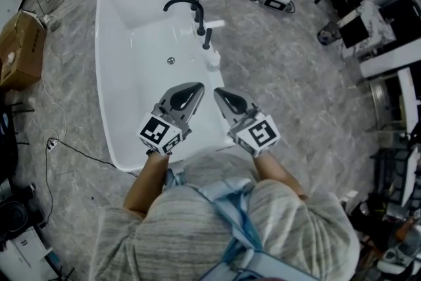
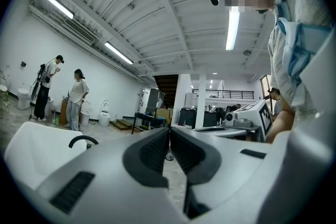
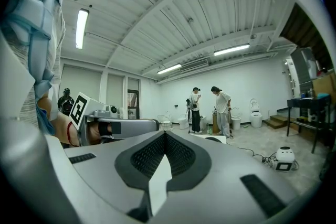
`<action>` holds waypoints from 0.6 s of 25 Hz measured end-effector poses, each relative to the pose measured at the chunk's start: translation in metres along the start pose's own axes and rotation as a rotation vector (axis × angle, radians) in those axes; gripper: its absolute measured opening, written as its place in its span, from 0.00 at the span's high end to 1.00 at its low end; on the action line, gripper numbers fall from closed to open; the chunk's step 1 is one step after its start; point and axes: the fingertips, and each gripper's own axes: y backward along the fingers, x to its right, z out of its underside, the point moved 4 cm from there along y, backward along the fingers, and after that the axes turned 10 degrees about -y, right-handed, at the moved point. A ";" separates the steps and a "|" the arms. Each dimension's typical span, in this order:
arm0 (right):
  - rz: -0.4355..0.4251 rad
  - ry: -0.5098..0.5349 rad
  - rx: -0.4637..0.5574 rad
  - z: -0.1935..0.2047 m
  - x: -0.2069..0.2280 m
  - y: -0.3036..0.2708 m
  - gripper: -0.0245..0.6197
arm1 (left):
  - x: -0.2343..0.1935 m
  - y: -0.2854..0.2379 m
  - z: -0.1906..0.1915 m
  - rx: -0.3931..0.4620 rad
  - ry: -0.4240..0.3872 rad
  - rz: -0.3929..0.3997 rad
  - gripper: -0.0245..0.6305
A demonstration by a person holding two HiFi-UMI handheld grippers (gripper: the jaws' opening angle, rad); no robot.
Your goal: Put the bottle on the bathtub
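A grey marbled floor [image 1: 296, 76] is extending throughout, with a cardboard box [image 1: 20, 52] sitting at the head view's left edge. White walls [image 3: 262, 81] are enclosing an open hall. A ribbed white ceiling [image 2: 157, 8] is carrying lit strip lights [image 2: 232, 29]. A white column [image 2: 181, 105] is rising mid-hall. A toilet [image 3: 255, 117] is standing against the far wall beside low steps [image 3: 276, 122]; two people [image 3: 223, 107] are standing near it
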 end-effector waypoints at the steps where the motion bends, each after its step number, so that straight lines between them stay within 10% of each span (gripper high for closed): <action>1: -0.001 0.000 0.001 0.000 0.000 0.000 0.96 | 0.000 -0.001 -0.001 0.003 -0.001 0.001 0.95; 15: 0.006 0.018 -0.019 0.002 0.000 0.002 0.96 | 0.004 0.000 -0.001 -0.011 -0.001 0.003 0.95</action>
